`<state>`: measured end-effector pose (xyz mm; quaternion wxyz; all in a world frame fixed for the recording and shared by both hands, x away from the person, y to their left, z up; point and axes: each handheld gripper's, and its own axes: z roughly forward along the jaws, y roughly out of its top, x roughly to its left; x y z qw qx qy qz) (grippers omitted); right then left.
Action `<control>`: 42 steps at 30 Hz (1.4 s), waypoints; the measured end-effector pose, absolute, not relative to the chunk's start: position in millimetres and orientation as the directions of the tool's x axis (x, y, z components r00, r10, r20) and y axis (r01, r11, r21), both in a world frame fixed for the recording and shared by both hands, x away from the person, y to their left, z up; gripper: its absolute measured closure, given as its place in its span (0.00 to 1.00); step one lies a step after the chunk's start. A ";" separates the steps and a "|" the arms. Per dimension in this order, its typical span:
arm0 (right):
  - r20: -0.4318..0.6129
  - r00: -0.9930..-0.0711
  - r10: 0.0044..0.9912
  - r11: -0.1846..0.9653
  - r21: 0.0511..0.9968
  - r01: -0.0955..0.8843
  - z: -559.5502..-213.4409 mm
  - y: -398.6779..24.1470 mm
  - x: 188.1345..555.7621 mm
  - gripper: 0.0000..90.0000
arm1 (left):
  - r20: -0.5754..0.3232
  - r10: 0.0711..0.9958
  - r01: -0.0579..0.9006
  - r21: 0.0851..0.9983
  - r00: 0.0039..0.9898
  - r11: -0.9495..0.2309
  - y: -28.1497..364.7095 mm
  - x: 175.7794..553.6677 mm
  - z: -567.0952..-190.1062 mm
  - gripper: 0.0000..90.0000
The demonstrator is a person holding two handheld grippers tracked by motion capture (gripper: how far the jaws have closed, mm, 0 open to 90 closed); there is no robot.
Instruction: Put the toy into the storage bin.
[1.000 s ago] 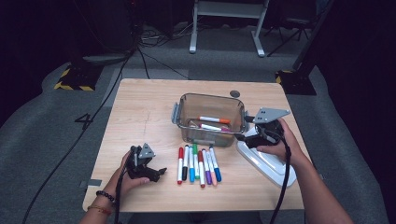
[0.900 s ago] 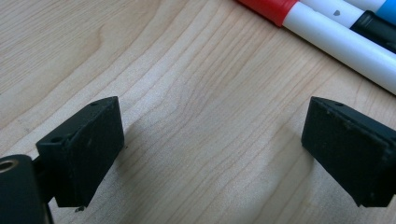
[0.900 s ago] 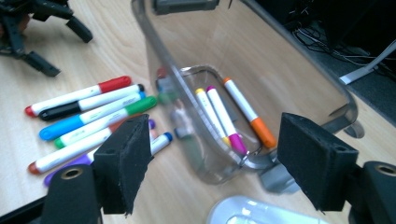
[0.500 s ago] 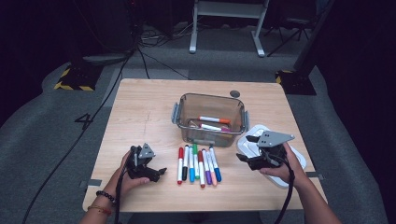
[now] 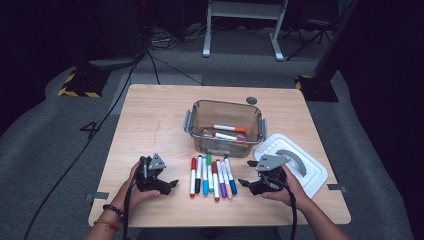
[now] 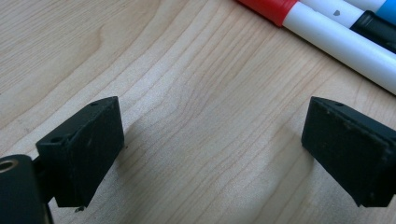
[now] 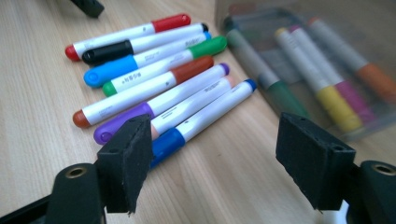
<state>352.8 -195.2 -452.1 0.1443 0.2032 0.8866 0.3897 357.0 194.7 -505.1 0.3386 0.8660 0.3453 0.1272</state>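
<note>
Left tool (image 5: 167,184): sits near the worktop's (image 5: 150,120) near-left corner, as it did a second ago. Jaws wide apart, nothing between them; left gripper view shows bare wood under the gap, with the red marker (image 6: 266,8) just beyond.

Row of markers (image 5: 212,176): eight, lying side by side at the middle of the near edge, caps mixed up and down. Colours as seen from the right gripper view: red, black (image 7: 114,50), light blue (image 7: 114,69), green (image 7: 205,47), brown (image 7: 189,68), purple (image 7: 123,121), peach, dark blue (image 7: 169,140). White barrels, printed labels, touching or nearly so.

Container (image 5: 226,127): clear, behind the row toward the far edge, open. Several markers already lie in it: an orange-capped one (image 5: 229,128), plus green, yellow and magenta ones through the wall in the right gripper view.

Right tool (image 5: 248,184): this is the change. One second ago it was up at the container's right rim; now I have it back down at the near edge, just right of the row, in front of the lid (image 5: 307,167). Jaws spread, empty, pointing toward the dark blue marker.

Judgement: a drop-off looks complete; the next pick is probably the dark blue marker, the nearest. Eight left to load.
</note>
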 end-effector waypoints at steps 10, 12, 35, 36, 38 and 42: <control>-0.065 -0.876 0.477 0.619 0.733 0.283 -474.0 -175.1 360.4 0.32 | -0.011 0.684 0.510 0.675 0.729 -0.533 194.8 357.1 -505.0 0.07; -0.063 -0.872 0.485 0.618 0.731 0.291 -479.8 -174.4 363.7 0.32 | -0.011 0.684 0.511 0.674 0.730 -0.534 194.8 357.1 -505.0 0.07; -0.046 -0.808 0.587 0.600 0.695 0.397 -492.8 -215.8 371.8 0.69 | -0.011 0.684 0.510 0.675 0.730 -0.533 194.8 357.1 -505.1 0.07; -0.039 -0.812 0.583 0.599 0.696 0.396 -492.8 -216.1 372.0 0.71 | -0.011 0.683 0.510 0.674 0.730 -0.534 194.8 357.1 -505.0 0.07; -0.027 -0.816 0.577 0.596 0.697 0.399 -493.0 -216.6 372.5 0.78 | -0.012 0.684 0.510 0.675 0.729 -0.533 194.7 357.0 -505.1 0.07; 0.004 -0.814 0.581 0.581 0.698 0.418 -493.2 -218.8 375.7 0.82 | -0.009 0.684 0.509 0.675 0.729 -0.534 194.8 357.1 -505.0 0.07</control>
